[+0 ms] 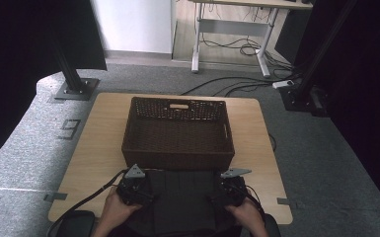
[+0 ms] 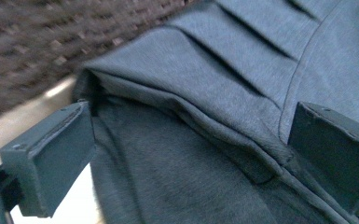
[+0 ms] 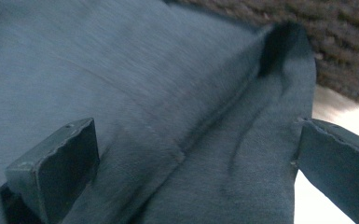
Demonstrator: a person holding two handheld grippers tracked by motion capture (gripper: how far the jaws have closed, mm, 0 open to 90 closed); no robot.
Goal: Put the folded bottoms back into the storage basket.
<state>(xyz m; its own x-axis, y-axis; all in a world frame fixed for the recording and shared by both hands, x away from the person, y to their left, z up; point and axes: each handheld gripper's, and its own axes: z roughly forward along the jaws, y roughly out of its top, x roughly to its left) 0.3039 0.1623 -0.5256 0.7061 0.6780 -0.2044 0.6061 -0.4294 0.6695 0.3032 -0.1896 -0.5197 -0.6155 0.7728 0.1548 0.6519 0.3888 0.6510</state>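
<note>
- High view: the dark garment (image 1: 180, 197) lies flat on the near edge of the table (image 1: 96, 143), directly between the two grippers, its long axis running from one to the other. The left gripper (image 1: 134, 186) sits at the garment's left edge and the right gripper (image 1: 232, 187) at its right edge, so each hand is equally near its own side. The wicker basket (image 1: 177, 133) stands just beyond both grippers, touching or nearly touching the garment's far edge.
- Left gripper view: the left gripper's jaws stand wide apart, with a folded edge of the garment (image 2: 205, 121) lying between them and running ahead toward the basket weave (image 2: 37, 42). Nothing is clamped yet; the cloth lies straight ahead and below.
- Right gripper view: the right gripper's jaws are likewise spread, straddling the garment's hem (image 3: 205, 140), with the basket wall (image 3: 340, 46) ahead on the outer side. The coming pinch likely depends on both grippers closing on these opposite edges.
</note>
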